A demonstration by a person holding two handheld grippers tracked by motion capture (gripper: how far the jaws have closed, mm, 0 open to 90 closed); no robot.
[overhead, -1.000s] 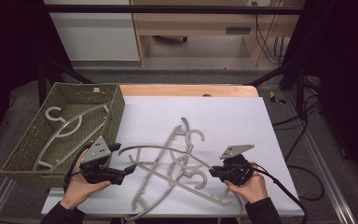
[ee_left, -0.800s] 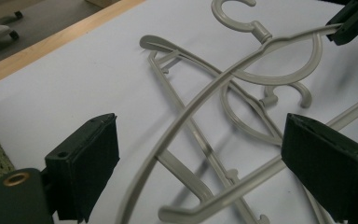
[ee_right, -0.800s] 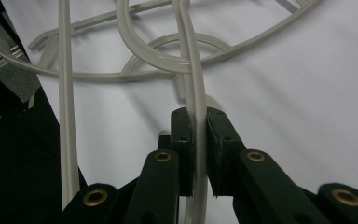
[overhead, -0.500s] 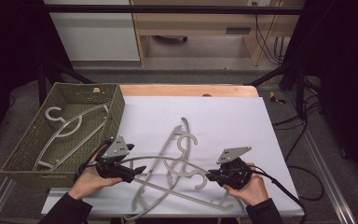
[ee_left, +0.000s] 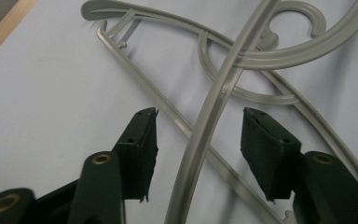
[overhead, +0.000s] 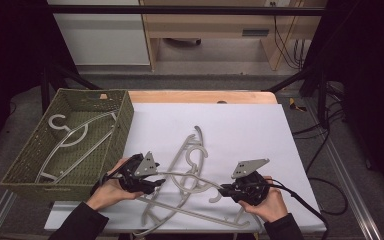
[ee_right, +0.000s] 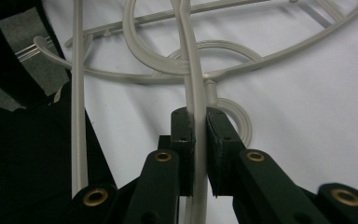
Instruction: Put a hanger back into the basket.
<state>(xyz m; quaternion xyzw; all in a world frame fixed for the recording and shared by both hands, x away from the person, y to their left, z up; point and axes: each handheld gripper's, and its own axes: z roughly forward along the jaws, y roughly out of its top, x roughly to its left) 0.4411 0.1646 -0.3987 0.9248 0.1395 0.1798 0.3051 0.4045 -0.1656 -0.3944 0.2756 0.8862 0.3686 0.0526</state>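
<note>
A tangle of grey plastic hangers (overhead: 192, 155) lies on the white table top (overhead: 240, 125). My right gripper (overhead: 223, 189) is shut on one curved hanger arm (overhead: 190, 176) near the front edge. In the right gripper view the gripper (ee_right: 196, 114) pinches that arm (ee_right: 191, 70) between its pads. My left gripper (overhead: 157, 184) stands open at the other end of the same arm. In the left gripper view the gripper (ee_left: 200, 116) straddles the arm (ee_left: 214, 107), which passes between the jaws without touching either pad.
An olive woven basket (overhead: 30, 160) sits at the table's left edge, with one grey hanger (overhead: 75, 140) inside. The table's front edge is close under both hands. A cable (overhead: 300, 200) trails right from the right gripper.
My left gripper has moved right, away from the basket, and now straddles the hanger arm. The right gripper has kept its grip and barely shifted.
</note>
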